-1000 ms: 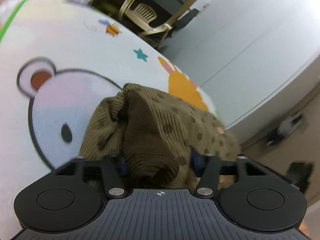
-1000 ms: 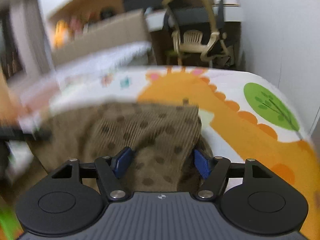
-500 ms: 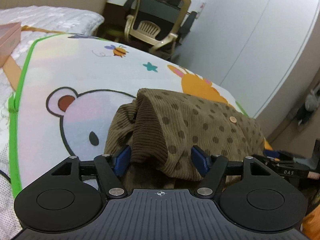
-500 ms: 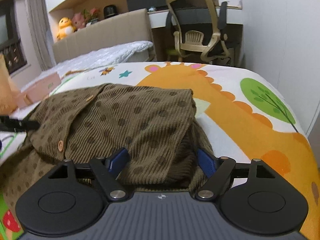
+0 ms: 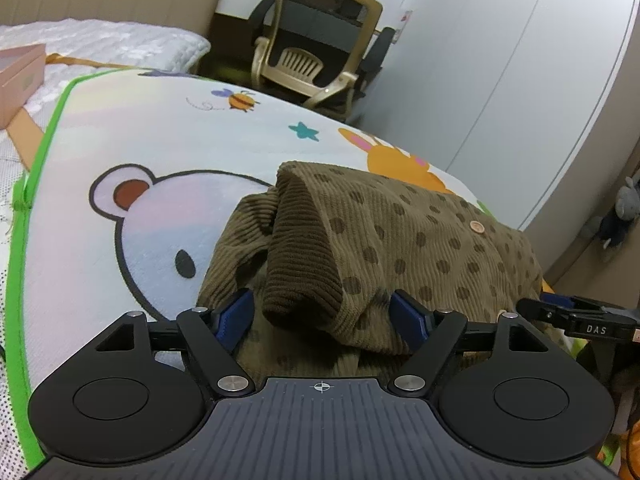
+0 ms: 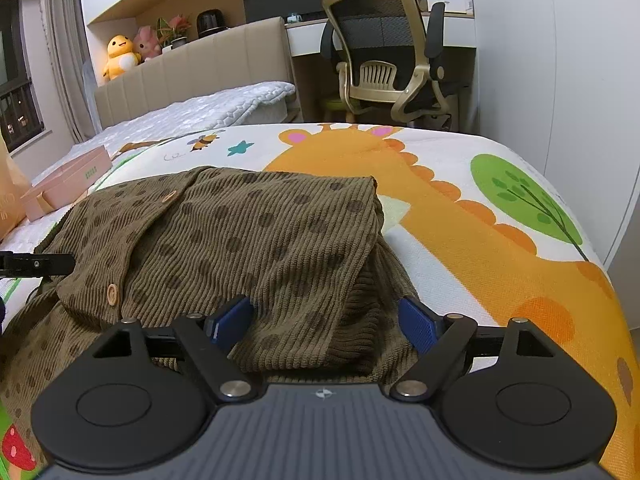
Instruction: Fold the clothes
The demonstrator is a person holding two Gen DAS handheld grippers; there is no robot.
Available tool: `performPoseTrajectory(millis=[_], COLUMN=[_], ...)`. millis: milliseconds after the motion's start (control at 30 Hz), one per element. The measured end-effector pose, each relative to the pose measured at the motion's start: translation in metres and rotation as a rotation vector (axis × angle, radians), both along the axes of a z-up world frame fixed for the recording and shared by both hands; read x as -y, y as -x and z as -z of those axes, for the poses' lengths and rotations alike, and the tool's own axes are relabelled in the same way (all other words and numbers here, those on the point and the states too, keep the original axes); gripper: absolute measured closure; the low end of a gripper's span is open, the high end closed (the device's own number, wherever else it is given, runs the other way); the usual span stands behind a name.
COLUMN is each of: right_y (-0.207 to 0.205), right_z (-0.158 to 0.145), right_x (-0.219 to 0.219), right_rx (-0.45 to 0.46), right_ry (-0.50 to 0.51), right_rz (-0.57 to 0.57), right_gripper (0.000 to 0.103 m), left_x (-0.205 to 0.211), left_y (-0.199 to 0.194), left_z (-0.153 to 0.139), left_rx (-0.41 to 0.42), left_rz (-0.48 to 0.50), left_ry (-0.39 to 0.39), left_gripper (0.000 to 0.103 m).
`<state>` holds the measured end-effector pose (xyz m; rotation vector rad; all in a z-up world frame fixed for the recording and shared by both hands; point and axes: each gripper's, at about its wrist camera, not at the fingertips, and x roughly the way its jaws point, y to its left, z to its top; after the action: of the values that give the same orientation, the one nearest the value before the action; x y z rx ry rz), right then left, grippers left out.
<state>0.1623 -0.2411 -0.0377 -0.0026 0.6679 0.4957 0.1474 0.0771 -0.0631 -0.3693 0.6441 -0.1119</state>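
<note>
An olive-brown ribbed cardigan (image 5: 400,232) with dark dots and wooden buttons lies bunched on the cartoon-print mat (image 5: 160,152). A sleeve is folded over each side. My left gripper (image 5: 322,316) hovers at the garment's near left edge. Its jaws are opening, and the folded sleeve cuff lies loose between the blue pads (image 5: 236,316). My right gripper (image 6: 323,322) sits at the cardigan (image 6: 260,232) on its right side. Its jaws are opening too, with a fold of fabric between the pads (image 6: 416,324) but not pinched. Each view shows the other gripper's black tip at its edge.
The mat (image 6: 480,208) covers a bed and ends near a white wardrobe wall on the right. A pink box (image 6: 64,184) rests on white bedding at the left. An office chair (image 6: 384,60) stands beyond the bed's far end, and plush toys sit on the headboard shelf.
Both grippers have widened their jaws and let go of the fabric. The folded sleeves now rest on the cardigan. The left view has rolled level and shifted slightly.
</note>
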Motion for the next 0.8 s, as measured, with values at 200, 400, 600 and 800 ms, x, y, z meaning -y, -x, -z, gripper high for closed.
performPoseTrajectory(millis=[200, 400, 600, 800], right_y=[0.001, 0.001, 0.001, 0.004], right_z=[0.000, 0.001, 0.000, -0.001], right_x=[0.000, 0.002, 0.004, 0.004], right_rx=[-0.001, -0.005, -0.004, 0.016], right_ry=[-0.006, -0.026, -0.043, -0.036], right_rz=[0.000, -0.001, 0.006, 0.025], right_gripper=[0.020, 0.020, 0.020, 0.019], left_x=[0.002, 0.004, 0.007, -0.004], left_y=[0.001, 0.003, 0.007, 0.017], left_z=[0.001, 0.002, 0.001, -0.007], left_rx=[0.010, 0.015, 0.011, 0.017], left_rz=[0.007, 0.007, 0.001, 0.021], left_ry=[-0.015, -0.024, -0.025, 0.065], left_gripper=[0.019, 0.018, 0.018, 0.017])
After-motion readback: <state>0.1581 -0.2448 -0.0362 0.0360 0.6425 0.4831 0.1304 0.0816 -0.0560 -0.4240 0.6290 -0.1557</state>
